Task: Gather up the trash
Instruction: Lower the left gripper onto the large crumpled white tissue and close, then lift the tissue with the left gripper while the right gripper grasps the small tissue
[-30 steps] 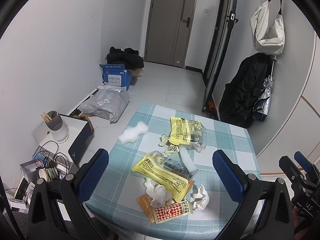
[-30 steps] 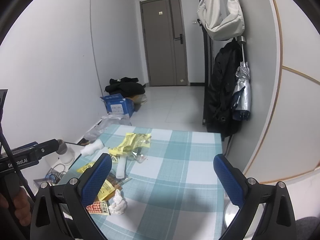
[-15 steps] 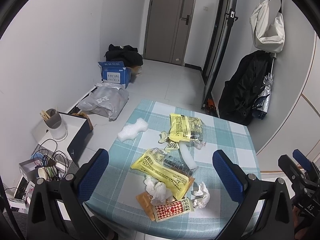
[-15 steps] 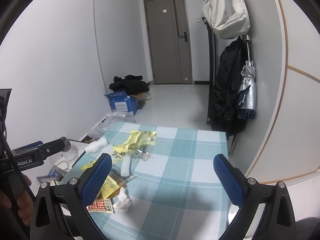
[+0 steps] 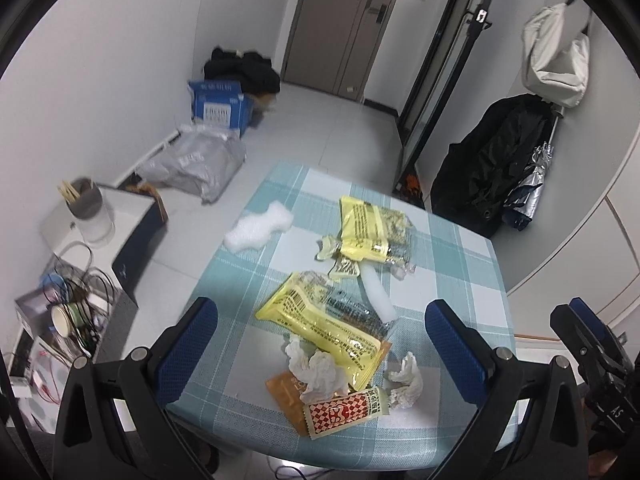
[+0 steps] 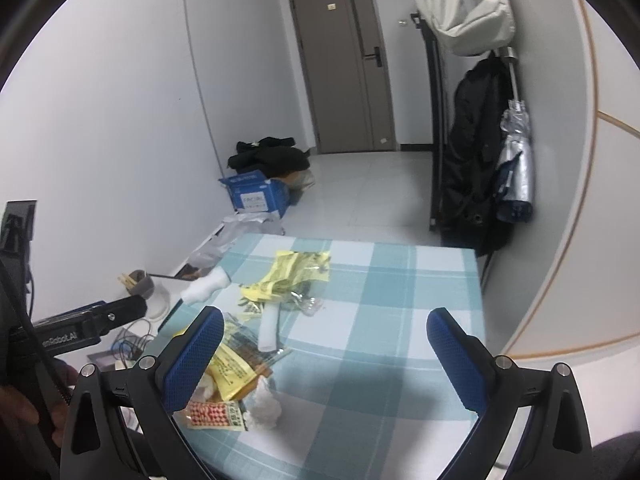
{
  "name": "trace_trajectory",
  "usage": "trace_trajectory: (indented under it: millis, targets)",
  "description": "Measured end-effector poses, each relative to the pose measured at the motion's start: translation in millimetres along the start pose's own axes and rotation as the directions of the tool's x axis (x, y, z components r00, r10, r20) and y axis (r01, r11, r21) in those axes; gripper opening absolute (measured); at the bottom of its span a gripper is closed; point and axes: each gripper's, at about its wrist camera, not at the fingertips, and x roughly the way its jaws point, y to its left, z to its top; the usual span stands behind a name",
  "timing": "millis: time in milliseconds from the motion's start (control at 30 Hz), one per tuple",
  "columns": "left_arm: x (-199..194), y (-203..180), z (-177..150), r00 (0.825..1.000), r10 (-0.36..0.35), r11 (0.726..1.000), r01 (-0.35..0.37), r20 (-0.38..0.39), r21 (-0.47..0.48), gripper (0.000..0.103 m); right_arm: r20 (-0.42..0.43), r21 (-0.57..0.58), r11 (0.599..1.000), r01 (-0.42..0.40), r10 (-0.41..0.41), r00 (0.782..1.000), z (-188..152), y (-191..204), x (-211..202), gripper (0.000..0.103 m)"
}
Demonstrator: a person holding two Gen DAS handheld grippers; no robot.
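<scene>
A: Progress check, quick. Anything collected?

B: Judging from how things lie, nothing. All the trash sits on the counter. My left gripper hangs above the near edge, fingers spread wide, nothing between them. My right gripper is the same, released and empty.

A: Where's the trash exactly?

B: Left view, centre to lower centre: far yellow wrapper, near yellow wrapper just below it, white foam piece toward the left edge of the counter. Crumpled tissue touches the near wrapper, red checkered packet lies at the near edge, second tissue wad just beside it. A white tube-like strip lies between the wrappers.

A: A bin or bag to put it in?

B: I see none in either view. Right side of the counter is bare cloth in the right view.

A: So what's left?

B: Everything, I'd say: each piece still to grab.
</scene>
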Motion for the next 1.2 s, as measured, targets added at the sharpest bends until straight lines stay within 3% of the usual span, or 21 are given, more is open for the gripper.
trace_trajectory:
  millis: [267,533,833,933,1067,1200]
  targets:
    - [33.0,21.2,-9.0,0.985,-0.052,0.998,0.045,-0.162,-0.046,0.097,-0.085,-0.001,1.0,-0.031,0.031,0.996,4.2,4.1,36.2,0.102]
    - [53.1,4.9,-24.5,0.954,-0.052,0.992,0.084,-0.296,0.096,0.083,-0.15,-0.044,0.997,-0.069,0.062,0.987,7.1,6.3,65.3,0.102]
    - [66.8,8.1,-28.9,0.935,-0.037,0.987,0.088,-0.351,0.131,0.057,-0.222,-0.051,0.99,-0.129,0.115,0.968,1.4,5.7,78.7,0.101]
    - [68.8,8.4,-31.2,0.933,-0.041,0.986,0.096,-0.357,0.139,0.044,-0.237,-0.063,0.987,-0.147,0.128,0.963,-1.7,7.6,77.7,0.101]
    - [73.1,11.2,-30.3,0.928,-0.061,0.988,0.109,-0.366,0.11,0.022,-0.239,-0.072,0.986,-0.151,0.13,0.962,-3.0,7.9,73.8,0.101]
    - [74.0,15.5,-28.5,0.929,-0.08,0.99,0.115,-0.361,0.076,0.014,-0.238,-0.077,0.986,-0.148,0.126,0.963,-3.6,6.3,72.7,0.101]
